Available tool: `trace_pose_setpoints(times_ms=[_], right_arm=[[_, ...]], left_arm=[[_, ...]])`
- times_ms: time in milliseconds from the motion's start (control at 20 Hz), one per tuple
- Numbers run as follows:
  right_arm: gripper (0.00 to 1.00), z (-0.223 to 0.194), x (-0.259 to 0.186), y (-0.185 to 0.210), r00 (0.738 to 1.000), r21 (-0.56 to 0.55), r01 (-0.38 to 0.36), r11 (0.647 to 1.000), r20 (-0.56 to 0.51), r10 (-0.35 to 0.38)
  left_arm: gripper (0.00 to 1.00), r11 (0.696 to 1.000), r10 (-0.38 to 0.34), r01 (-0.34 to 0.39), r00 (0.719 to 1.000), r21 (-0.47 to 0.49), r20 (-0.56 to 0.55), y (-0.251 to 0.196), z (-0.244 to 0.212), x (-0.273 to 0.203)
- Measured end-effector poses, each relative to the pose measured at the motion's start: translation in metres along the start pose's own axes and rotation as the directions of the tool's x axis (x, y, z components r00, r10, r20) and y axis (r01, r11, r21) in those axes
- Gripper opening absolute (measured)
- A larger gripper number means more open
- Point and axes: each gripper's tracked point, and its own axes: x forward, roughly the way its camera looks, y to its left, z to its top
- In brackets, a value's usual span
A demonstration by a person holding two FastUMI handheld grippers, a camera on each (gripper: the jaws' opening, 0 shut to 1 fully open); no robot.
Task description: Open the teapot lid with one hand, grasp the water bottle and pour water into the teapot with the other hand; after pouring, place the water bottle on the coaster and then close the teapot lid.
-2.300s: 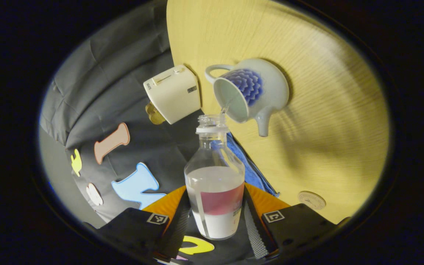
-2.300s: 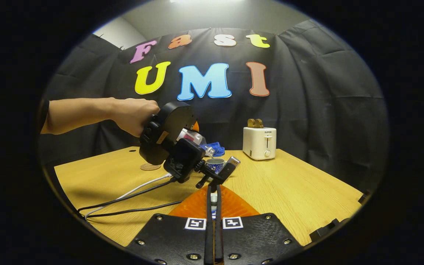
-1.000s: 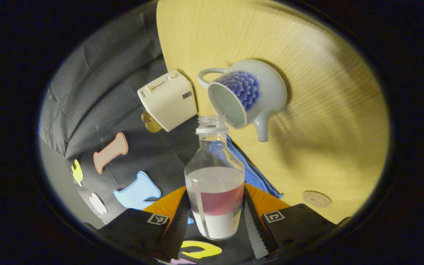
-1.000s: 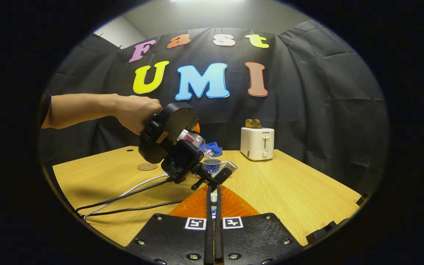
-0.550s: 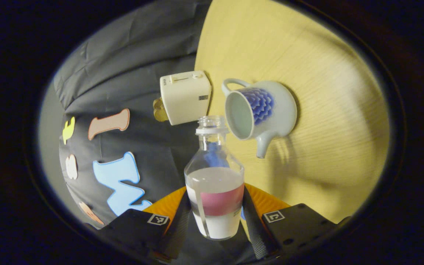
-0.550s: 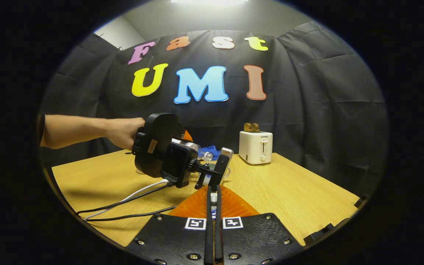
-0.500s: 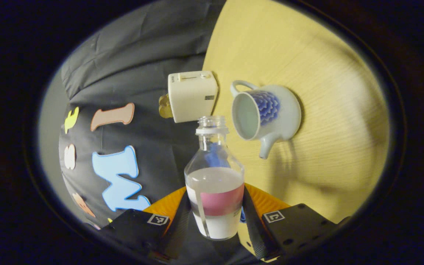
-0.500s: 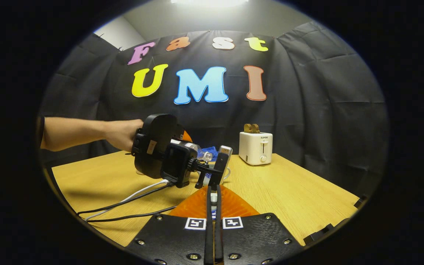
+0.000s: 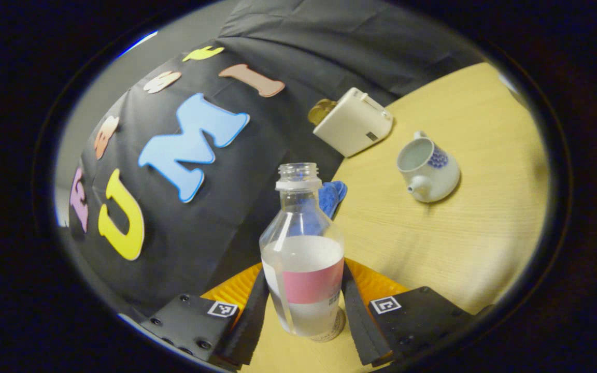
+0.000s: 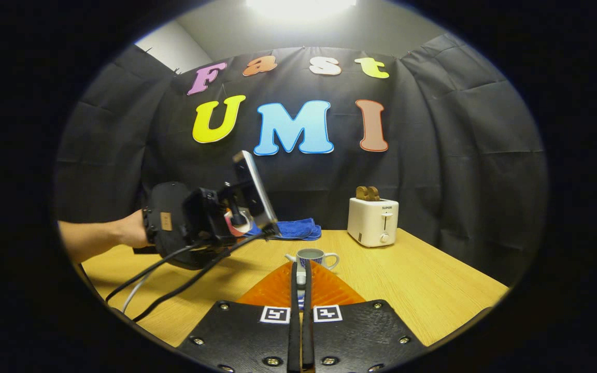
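Clear bottle [image 9: 301,259] w/ pink label band, white collar. Teapot [image 9: 428,171] pale grey-white w/ blue petal pattern. Toaster [image 9: 353,122] cream. Cloth [image 10: 290,229] blue. Counter [image 9: 454,233] light yellow wood grain. Coaster [image 9: 329,331] tan.

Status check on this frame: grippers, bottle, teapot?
Left gripper shut on water bottle, upright, coaster showing under its base. Right gripper shut on a small piece, likely the lid. Teapot open on table. Nothing in the way.
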Motion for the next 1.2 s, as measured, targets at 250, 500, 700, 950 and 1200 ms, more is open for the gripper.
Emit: trace_pose_setpoints(times_ms=[250,500,700,950,1200], right_arm=[[0.02,0.0,0.031,0.009,1.0,-0.001,-0.006,1.0,-0.009,0.006],[0.02,-0.006,0.046,0.016,0.999,-0.01,-0.023,1.0,-0.028,0.023],[0.02,-0.009,0.049,0.019,0.999,0.0,-0.036,0.999,-0.034,0.036],[0.02,-0.013,0.052,0.012,0.999,-0.001,-0.026,1.0,-0.041,0.026],[0.02,-0.011,0.052,0.006,0.999,0.005,-0.016,1.0,-0.038,0.017]], left_arm=[[0.86,0.928,0.107,-0.078,0.992,-0.365,0.061,0.059,0.002,0.005],[0.85,0.81,0.188,-0.11,0.979,-0.576,0.076,0.092,-0.02,0.007],[0.84,0.724,0.212,-0.104,0.974,-0.682,0.076,0.103,-0.04,0.014],[0.84,0.694,0.2,-0.088,0.977,-0.715,0.073,0.1,-0.05,0.045],[0.84,0.671,0.164,-0.092,0.986,-0.736,0.026,0.088,-0.071,0.058]])
